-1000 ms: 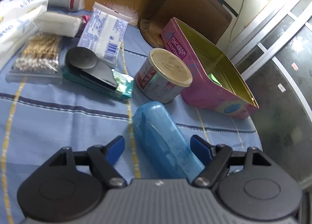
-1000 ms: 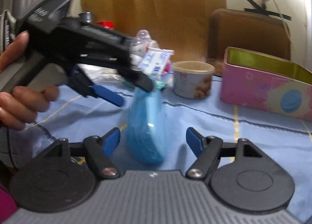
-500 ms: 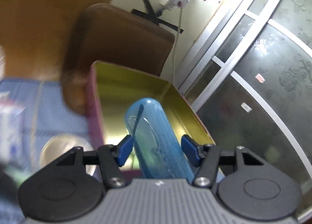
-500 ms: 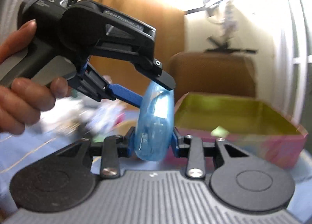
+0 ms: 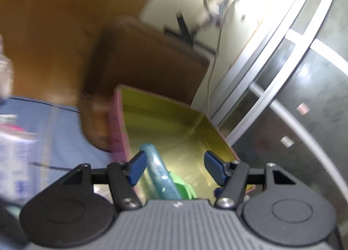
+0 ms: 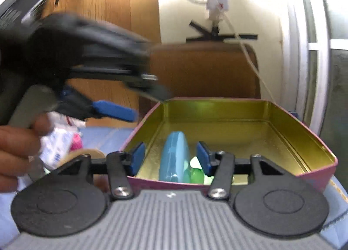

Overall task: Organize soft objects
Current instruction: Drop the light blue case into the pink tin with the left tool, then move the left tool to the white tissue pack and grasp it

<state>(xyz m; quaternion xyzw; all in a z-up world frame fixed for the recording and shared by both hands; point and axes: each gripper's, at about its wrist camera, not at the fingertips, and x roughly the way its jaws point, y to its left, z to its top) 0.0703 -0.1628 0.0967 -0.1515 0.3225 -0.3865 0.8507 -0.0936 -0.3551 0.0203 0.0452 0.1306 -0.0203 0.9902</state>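
The blue soft pouch point(image 5: 159, 173) point(image 6: 174, 158) lies inside the pink tin with the gold lining point(image 5: 118, 123) point(image 6: 315, 139), by the tin's left wall and next to a green item point(image 5: 184, 189) point(image 6: 195, 173). My left gripper point(image 5: 175, 163) hovers over the tin with its jaws opening; the pouch lies below, close to the left pad, and is not pinched. My right gripper point(image 6: 170, 156) is also opening, with a gap on each side of the pouch. In the right wrist view the left gripper's blue finger point(image 6: 115, 109) is blurred, and a hand point(image 6: 17, 141) holds that gripper.
A brown chair back point(image 5: 148, 62) point(image 6: 206, 69) stands right behind the tin. To the tin's left, a white packet point(image 5: 13, 158) point(image 6: 56, 147) and a round lidded can point(image 6: 87, 154) rest on the blue striped cloth point(image 5: 43, 119). A glass door point(image 5: 293, 97) is on the right.
A second ago the pouch lay on the cloth. Both grippers then shut on it and lifted it over the tin. Now both have let go and it lies in the tin.
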